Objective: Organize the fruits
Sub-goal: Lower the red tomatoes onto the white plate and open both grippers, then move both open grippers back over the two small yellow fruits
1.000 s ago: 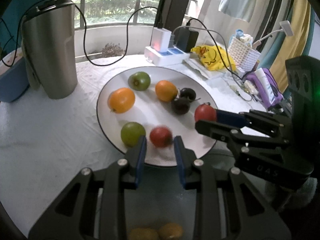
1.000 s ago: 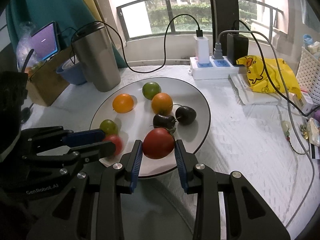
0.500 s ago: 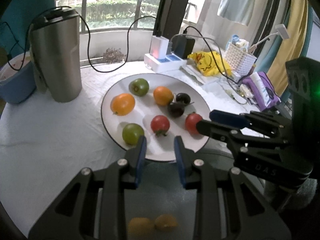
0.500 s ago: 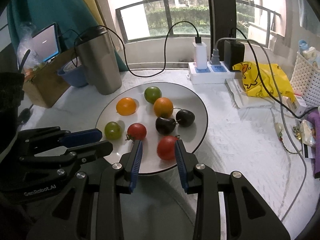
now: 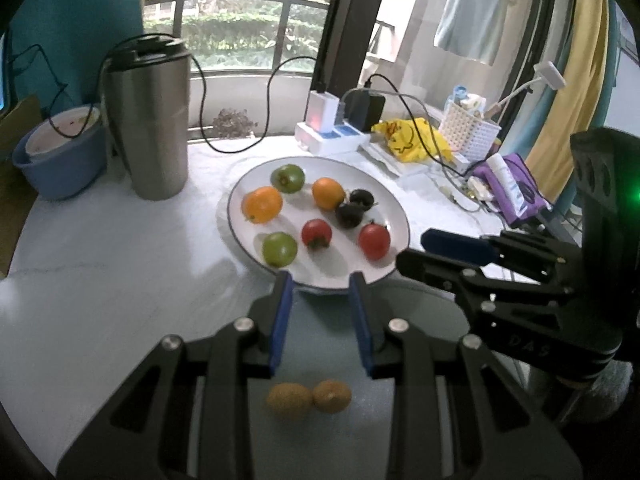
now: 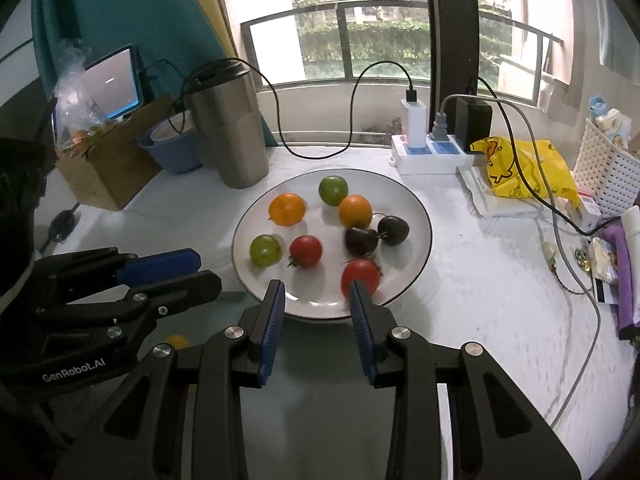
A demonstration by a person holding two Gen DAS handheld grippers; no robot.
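A white plate [image 5: 340, 176] [image 6: 400, 200] holds several small fruits. Two red tomatoes [image 5: 316, 233] [image 5: 374, 241] lie at its near side, seen also as the left red tomato [image 6: 305, 251] and the right one [image 6: 360, 278]. Two green tomatoes [image 6: 264, 250] [image 6: 333, 190], two orange ones [image 6: 287, 209] [image 6: 355, 210] and two dark ones [image 6: 361, 240] [image 6: 393, 230] lie around them. My left gripper [image 5: 320, 280] hovers over the plate's near rim, jaws slightly apart and empty. My right gripper [image 6: 316, 288] [image 5: 416, 250] hangs beside it, likewise empty.
Two brownish fruits [image 5: 290, 400] [image 5: 332, 396] lie on a grey surface under my left gripper. A steel tumbler [image 6: 228, 128] and a blue bowl [image 6: 172, 148] stand to the left. At the back are a power strip [image 6: 424, 152] with cables, a yellow bag [image 6: 520, 168] and a white basket [image 6: 604, 164].
Both grippers have drawn back and up from the plate. The red tomatoes that were between their fingers now lie free on the plate.
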